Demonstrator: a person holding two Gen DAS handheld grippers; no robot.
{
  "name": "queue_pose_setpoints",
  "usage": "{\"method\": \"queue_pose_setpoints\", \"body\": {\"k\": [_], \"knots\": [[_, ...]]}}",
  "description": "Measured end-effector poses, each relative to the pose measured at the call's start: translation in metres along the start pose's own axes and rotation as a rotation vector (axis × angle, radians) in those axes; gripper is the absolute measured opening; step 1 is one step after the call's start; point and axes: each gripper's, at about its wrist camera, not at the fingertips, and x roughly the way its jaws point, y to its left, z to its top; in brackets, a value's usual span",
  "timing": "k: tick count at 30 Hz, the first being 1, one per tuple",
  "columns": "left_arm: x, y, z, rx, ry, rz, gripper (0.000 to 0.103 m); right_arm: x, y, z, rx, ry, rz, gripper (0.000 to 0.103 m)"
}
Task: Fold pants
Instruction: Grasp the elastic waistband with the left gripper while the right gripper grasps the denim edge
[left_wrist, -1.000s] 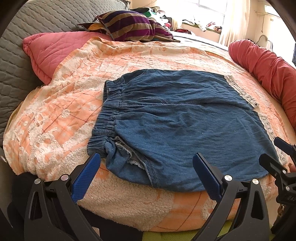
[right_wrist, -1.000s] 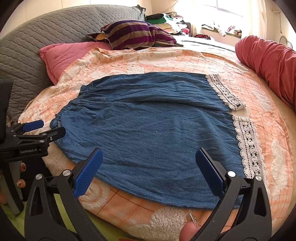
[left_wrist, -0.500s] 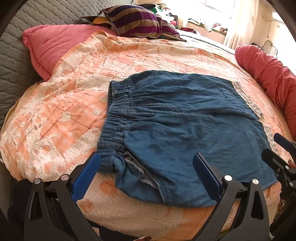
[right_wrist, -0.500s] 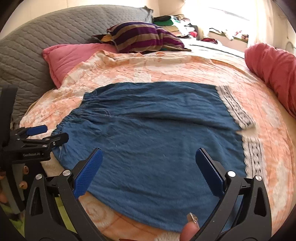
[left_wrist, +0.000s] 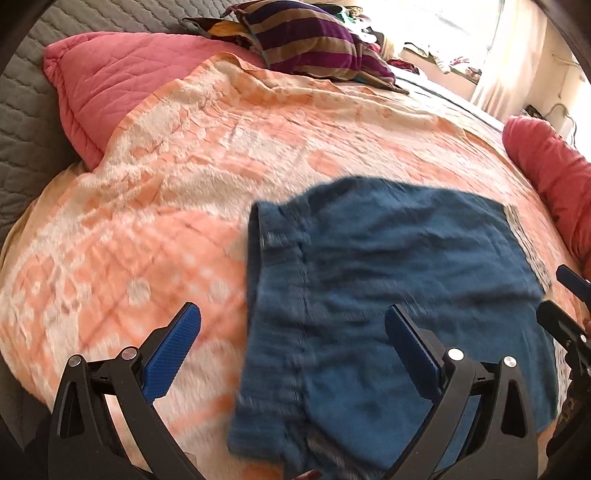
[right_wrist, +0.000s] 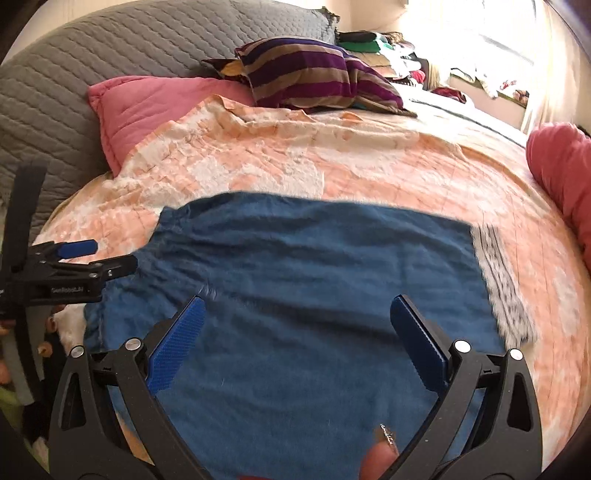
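Note:
Blue denim pants with an elastic waistband and white lace hems lie flat on the orange blanket; they also show in the right wrist view. My left gripper is open and empty, hovering over the waistband side. My right gripper is open and empty, hovering over the middle of the pants. The left gripper also shows at the left edge of the right wrist view, above the waistband. The right gripper's tips show at the right edge of the left wrist view.
An orange-and-white blanket covers the bed. A pink pillow and a striped pillow lie at the head, by a grey quilted headboard. A red bolster lies along the right side.
Both grippers have moved up and forward over the pants, so the pants sit lower in both views. The pants have not moved. Both grippers stay open.

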Motion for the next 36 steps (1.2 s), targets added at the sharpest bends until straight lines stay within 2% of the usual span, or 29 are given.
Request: {"method": "queue_pose_setpoints", "body": {"k": [5, 12, 16, 20, 23, 24, 27, 29, 30, 32, 36], "knots": [[0.02, 0.01, 0.03, -0.014, 0.009, 0.022, 0.099, 0.026, 0.0, 0.028, -0.059, 0.008, 0.004, 0.095], [0.051, 0.023, 0.056, -0.016, 0.04, 0.056, 0.099, 0.066, -0.004, 0.059, -0.122, 0.04, 0.025, 0.095], [0.073, 0.024, 0.065, 0.007, 0.076, 0.05, 0.099, 0.094, -0.009, 0.074, -0.18, 0.07, 0.013, 0.095], [0.091, 0.027, 0.071, 0.014, 0.09, 0.011, 0.099, 0.128, -0.019, 0.085, -0.193, 0.142, 0.035, 0.095], [0.103, 0.03, 0.073, 0.018, 0.097, 0.005, 0.098, 0.15, -0.018, 0.089, -0.246, 0.177, 0.007, 0.095], [0.107, 0.029, 0.074, 0.027, 0.099, 0.001, 0.096, 0.156, -0.019, 0.091, -0.252, 0.188, 0.017, 0.095], [0.111, 0.027, 0.075, 0.048, 0.096, -0.046, 0.065, 0.171, -0.02, 0.094, -0.27, 0.205, 0.019, 0.095], [0.111, 0.022, 0.075, 0.08, 0.091, -0.052, 0.051, 0.178, -0.019, 0.097, -0.299, 0.201, 0.026, 0.095], [0.109, 0.019, 0.074, 0.095, 0.082, -0.068, 0.041, 0.18, -0.017, 0.098, -0.309, 0.201, 0.032, 0.095], [0.104, 0.017, 0.073, 0.103, 0.055, -0.062, 0.038, 0.185, -0.014, 0.1, -0.339, 0.211, 0.059, 0.095], [0.075, 0.011, 0.069, 0.135, -0.06, -0.062, 0.036, 0.187, -0.001, 0.102, -0.436, 0.199, 0.07, 0.095]]}}
